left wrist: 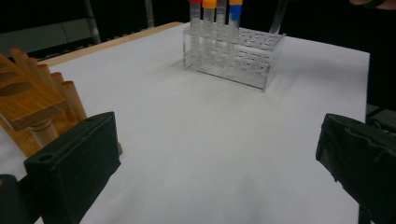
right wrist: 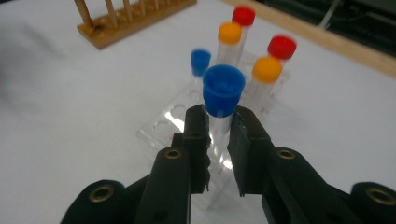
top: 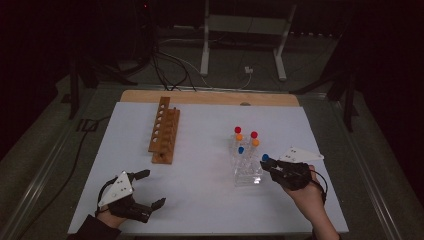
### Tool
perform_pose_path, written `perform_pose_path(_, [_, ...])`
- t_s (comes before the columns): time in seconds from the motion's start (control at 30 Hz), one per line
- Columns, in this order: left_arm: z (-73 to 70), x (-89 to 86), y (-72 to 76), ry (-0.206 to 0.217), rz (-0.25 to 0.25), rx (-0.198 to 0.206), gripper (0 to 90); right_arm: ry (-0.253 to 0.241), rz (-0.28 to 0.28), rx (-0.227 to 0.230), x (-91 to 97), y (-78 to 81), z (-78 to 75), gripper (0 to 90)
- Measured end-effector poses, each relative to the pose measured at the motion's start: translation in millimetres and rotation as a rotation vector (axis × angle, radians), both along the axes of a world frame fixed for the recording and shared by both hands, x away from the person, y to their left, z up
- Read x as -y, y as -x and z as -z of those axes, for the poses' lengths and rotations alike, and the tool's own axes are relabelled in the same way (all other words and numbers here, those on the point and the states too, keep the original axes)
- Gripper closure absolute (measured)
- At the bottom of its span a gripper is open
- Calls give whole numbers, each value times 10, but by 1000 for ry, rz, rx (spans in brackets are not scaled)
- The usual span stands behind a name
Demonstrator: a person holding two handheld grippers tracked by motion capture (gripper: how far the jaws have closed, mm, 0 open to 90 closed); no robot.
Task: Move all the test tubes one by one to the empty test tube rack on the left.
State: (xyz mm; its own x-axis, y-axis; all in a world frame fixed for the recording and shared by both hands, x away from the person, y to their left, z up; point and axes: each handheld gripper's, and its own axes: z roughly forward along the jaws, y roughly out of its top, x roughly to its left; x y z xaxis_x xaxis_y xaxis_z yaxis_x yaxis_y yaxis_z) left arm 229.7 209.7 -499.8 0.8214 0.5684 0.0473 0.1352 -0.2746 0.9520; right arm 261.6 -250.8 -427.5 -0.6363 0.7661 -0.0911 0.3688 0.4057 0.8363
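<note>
Right gripper (right wrist: 217,135) pinched shut on the blue-capped tube (right wrist: 223,93), tube standing straight up over the clear rack (top: 248,175) near the worktop's right edge, wooden rack (top: 164,131) far off left, nearer the open, empty left gripper (top: 150,189).

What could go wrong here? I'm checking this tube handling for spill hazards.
The right gripper is shut on the blue-capped tube just below its cap, so the tube could swing or slip. Five other capped tubes stand close behind it and could be knocked. The clear rack looks light and might tip or drag if the tube catches in it.
</note>
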Motion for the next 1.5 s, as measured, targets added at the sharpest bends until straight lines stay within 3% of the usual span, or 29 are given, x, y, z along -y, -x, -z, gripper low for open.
perform_pose_path(0.3, [-84,58,2,4,21,-7,4,-18,-46,47,-124,54,-168,772])
perform_pose_path(0.53, [-141,158,13,-9,45,-2,4,-38,-99,47,-285,47,-205,772])
perform_pose_path(0.63, [-200,187,19,30,49,3,4,-38,-129,49,-384,77,-204,772])
perform_pose_path(0.77, [-284,236,3,38,58,-3,4,-31,-183,42,-548,110,-178,772])
perform_pose_path(0.87, [-315,272,-11,25,53,-23,5,-30,-210,37,-646,114,-142,772])
perform_pose_path(0.9, [-342,300,-17,38,75,-45,4,-32,-216,34,-673,118,-125,772])
perform_pose_path(1.07, [-423,405,-30,53,101,-22,4,-12,-262,11,-835,133,-14,772])
perform_pose_path(1.5, [-570,740,-186,38,172,-42,31,16,-325,-25,-1065,141,147,771])
